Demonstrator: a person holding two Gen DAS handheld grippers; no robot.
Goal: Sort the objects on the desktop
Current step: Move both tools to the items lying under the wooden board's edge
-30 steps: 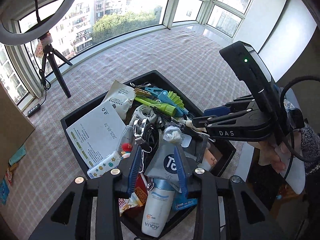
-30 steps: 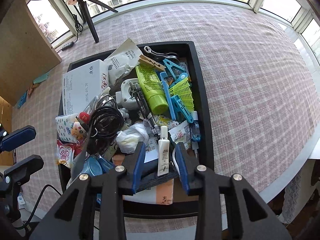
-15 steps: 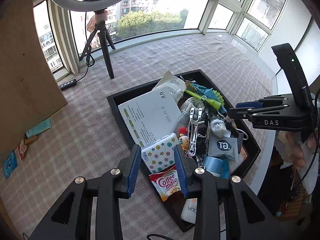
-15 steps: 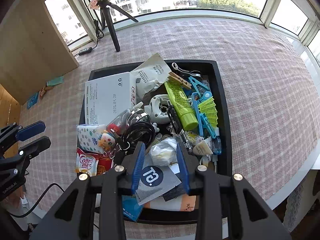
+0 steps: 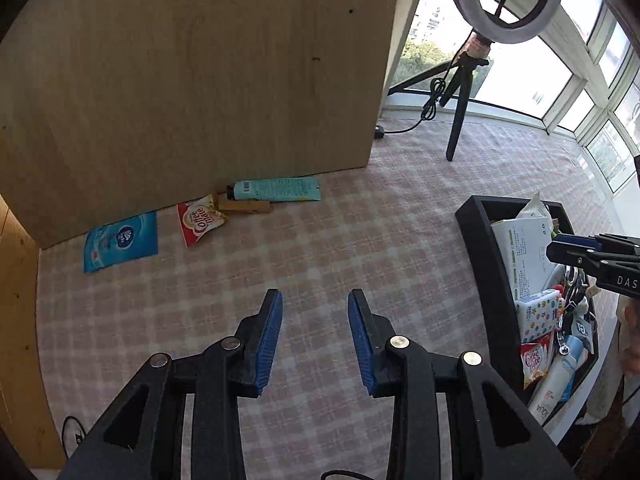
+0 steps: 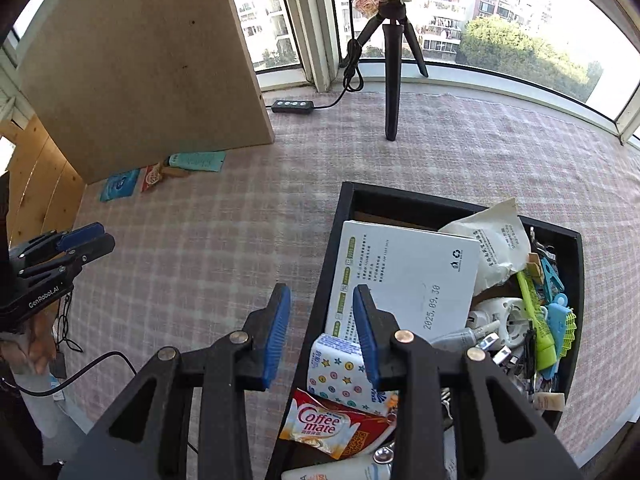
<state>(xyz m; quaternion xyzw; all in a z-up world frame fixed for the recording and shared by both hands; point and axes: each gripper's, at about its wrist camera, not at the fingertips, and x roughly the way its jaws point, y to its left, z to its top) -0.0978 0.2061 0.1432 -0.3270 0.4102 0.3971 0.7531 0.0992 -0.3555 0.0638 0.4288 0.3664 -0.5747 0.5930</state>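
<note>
My left gripper [image 5: 314, 296] hangs open and empty over the checked tablecloth. Beyond it, along the foot of a wooden board [image 5: 200, 80], lie a blue packet [image 5: 120, 242], a Coffee mate sachet [image 5: 200, 218], a wooden clip [image 5: 244, 205] and a teal tube [image 5: 278, 189]. My right gripper [image 6: 321, 290] is open and empty above the left rim of the black tray [image 6: 348, 200]. The tray is heaped with a white box [image 6: 408, 272], a star-printed tissue pack [image 6: 340, 372], another Coffee mate sachet [image 6: 324, 426], a green tube [image 6: 540, 332] and several small items.
A ring-light tripod [image 6: 392, 80] stands at the back by the windows, with its cable and switch [image 6: 294, 106] on the cloth. The table's near edge runs just behind the tray. A hand [image 6: 36, 340] holds the left gripper's body at the far left.
Both grippers have swung left, away from the tray's middle. The left one now hangs over bare cloth near the board, the right one over the tray's left rim. Both stay open and empty.
</note>
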